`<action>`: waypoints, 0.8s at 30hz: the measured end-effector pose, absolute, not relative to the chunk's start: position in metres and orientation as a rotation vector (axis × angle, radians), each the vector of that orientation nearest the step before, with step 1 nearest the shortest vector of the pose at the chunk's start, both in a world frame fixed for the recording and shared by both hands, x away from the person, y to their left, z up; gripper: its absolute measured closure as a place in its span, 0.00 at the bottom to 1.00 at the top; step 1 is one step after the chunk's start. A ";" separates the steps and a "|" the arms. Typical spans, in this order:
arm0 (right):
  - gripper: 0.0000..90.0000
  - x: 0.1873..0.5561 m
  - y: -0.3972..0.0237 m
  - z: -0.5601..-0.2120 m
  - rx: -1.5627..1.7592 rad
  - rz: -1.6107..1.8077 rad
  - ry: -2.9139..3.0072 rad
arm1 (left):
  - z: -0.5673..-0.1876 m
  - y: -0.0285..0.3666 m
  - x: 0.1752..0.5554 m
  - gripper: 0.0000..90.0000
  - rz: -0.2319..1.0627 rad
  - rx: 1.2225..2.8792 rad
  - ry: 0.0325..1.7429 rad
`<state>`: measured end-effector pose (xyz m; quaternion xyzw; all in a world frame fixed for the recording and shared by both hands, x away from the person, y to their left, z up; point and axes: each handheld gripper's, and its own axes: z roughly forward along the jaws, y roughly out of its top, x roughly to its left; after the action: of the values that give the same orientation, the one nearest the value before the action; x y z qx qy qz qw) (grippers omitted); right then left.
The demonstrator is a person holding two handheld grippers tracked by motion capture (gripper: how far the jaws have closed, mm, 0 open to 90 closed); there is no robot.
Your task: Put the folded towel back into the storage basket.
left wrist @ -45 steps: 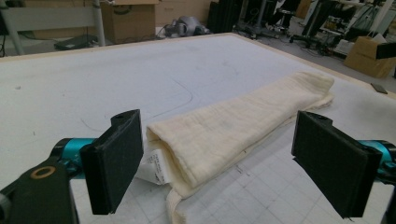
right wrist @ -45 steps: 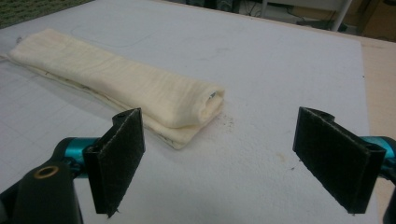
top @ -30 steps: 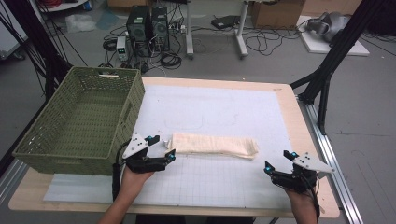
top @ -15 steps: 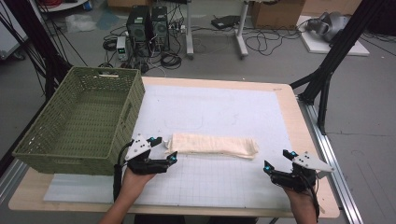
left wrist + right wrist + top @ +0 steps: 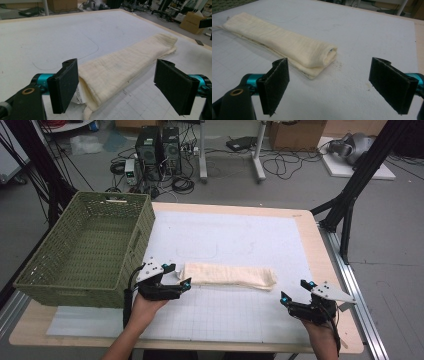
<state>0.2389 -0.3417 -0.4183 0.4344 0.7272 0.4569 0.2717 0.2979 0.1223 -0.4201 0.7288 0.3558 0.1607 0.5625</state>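
Observation:
A cream cloth, folded into a long narrow strip, lies across the middle of the white mat. My left gripper is open at the cloth's left end; in the left gripper view the cloth runs away between the spread pads, its near end and a small label just inside them. My right gripper is open on the mat a short way in front of and to the right of the cloth's right end. In the right gripper view the rolled end of the cloth lies beyond the pads, apart from them.
A green woven basket stands at the table's left side, right next to my left hand. The table's wooden edge runs along the right. Black frame legs, computers and cables are on the floor behind.
My left gripper has shifted slightly right toward the cloth's left end. The right gripper and the cloth have hardly moved.

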 end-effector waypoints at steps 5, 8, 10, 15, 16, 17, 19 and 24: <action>0.17 0.240 -0.341 -0.420 1.180 1.228 1.963 | -0.412 0.117 0.308 0.21 0.378 1.738 0.845; 0.17 0.241 -0.341 -0.420 1.177 1.220 1.967 | -0.407 0.112 0.315 0.22 0.384 1.760 0.846; 0.17 0.241 -0.341 -0.421 1.184 1.220 1.970 | -0.406 0.109 0.320 0.22 0.373 1.775 0.860; 0.17 0.241 -0.341 -0.421 1.186 1.219 1.974 | -0.410 0.104 0.328 0.27 0.342 1.806 0.884; 0.17 0.242 -0.342 -0.422 1.190 1.223 1.975 | -0.414 0.103 0.331 0.27 0.338 1.828 0.901; 0.17 0.242 -0.342 -0.422 1.196 1.228 1.973 | -0.415 0.103 0.333 0.27 0.339 1.836 0.908; 0.17 0.242 -0.343 -0.422 1.202 1.228 1.974 | -0.418 0.104 0.336 0.27 0.349 1.845 0.924; 0.17 0.242 -0.342 -0.423 1.205 1.227 1.977 | -0.424 0.105 0.342 0.28 0.350 1.851 0.955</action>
<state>0.2420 -0.3423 -0.4225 0.4443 0.7291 0.4524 0.2576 0.3418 0.1053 -0.4239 0.7629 0.3937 0.1444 0.4920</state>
